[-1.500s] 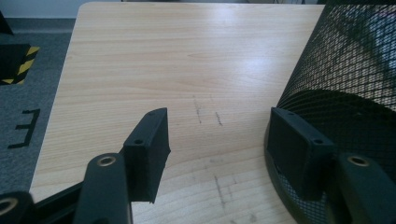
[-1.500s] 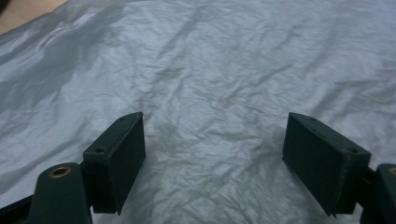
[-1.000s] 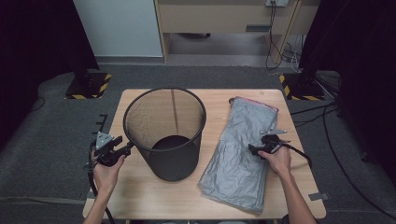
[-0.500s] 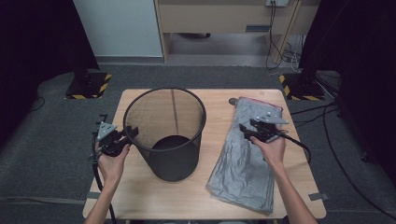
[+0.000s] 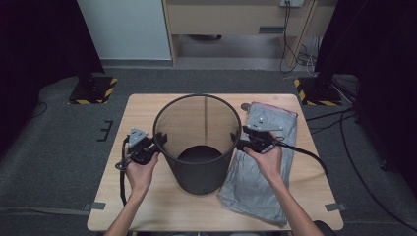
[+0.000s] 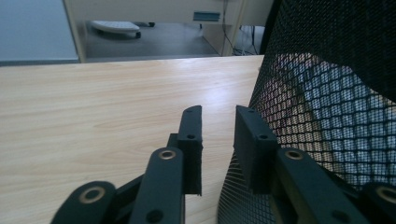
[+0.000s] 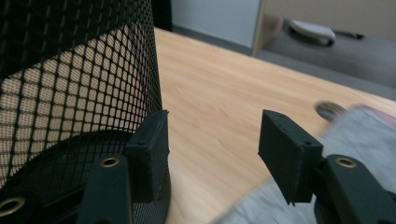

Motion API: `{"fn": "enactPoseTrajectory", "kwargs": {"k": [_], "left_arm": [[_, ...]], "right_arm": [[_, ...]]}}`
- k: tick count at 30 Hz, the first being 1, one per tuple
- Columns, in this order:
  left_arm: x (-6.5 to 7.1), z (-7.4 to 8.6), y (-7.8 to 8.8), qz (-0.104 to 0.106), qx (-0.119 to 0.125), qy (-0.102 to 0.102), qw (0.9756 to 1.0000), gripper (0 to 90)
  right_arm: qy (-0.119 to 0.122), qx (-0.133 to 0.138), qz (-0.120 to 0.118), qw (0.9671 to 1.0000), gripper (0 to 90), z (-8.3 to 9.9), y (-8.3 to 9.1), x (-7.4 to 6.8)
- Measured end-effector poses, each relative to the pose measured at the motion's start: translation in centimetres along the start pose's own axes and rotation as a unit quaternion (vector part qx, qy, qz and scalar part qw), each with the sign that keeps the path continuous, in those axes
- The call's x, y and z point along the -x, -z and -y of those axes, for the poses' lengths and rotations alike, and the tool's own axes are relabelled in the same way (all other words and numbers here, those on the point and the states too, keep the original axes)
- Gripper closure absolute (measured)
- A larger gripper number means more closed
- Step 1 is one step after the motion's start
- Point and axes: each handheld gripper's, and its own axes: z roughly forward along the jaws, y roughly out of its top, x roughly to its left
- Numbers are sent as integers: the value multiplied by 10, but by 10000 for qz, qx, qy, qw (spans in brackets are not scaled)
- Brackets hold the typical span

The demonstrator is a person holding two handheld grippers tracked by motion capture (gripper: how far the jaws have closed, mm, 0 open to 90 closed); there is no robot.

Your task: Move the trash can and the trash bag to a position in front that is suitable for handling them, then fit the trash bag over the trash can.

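A black mesh wastebasket [image 5: 199,147] stands upright mid-table. My left gripper [image 5: 158,139] is at its left wall, just under the rim. In the left gripper view the jaws [image 6: 218,112] stand a little apart with bare wood between them. They have been closing, and the mesh [image 6: 327,93] lies right behind one jaw. My right gripper [image 5: 236,140] is at the basket's right side, above a flat grey bag [image 5: 255,187]. Its jaws [image 7: 215,121] narrowed, have just been opening slightly, and hold nothing. The mesh [image 7: 70,70] is behind one jaw, the bag [image 7: 364,126] under the other.
The wooden table [image 5: 147,206] has bare room at the left and front. A small dark round thing [image 5: 245,106] lies at the back by the bag's pink-edged end. Cables trail from both grippers across the table and the floor.
The basket has shifted to the right, with the left gripper following at its left wall. The right gripper has lifted off the grey bag and come to the basket's right side.
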Motion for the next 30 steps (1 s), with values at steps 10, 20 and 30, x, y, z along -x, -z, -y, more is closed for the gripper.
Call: {"fn": "enactPoseTrajectory", "kwargs": {"k": [10,20,30], "left_arm": [[-22,16,35,-285,-231,-436,9984,401],[-74,57,53,-786,-550,257,9951,263],[-78,59,55,-855,-515,270,9946,253]], "right_arm": [[-387,-314,675,9965,358,33,47,51],[-1017,-1237,1336,9780,267,103,58,99],[-1354,-1861,1422,9627,207,132,59,103]]}}
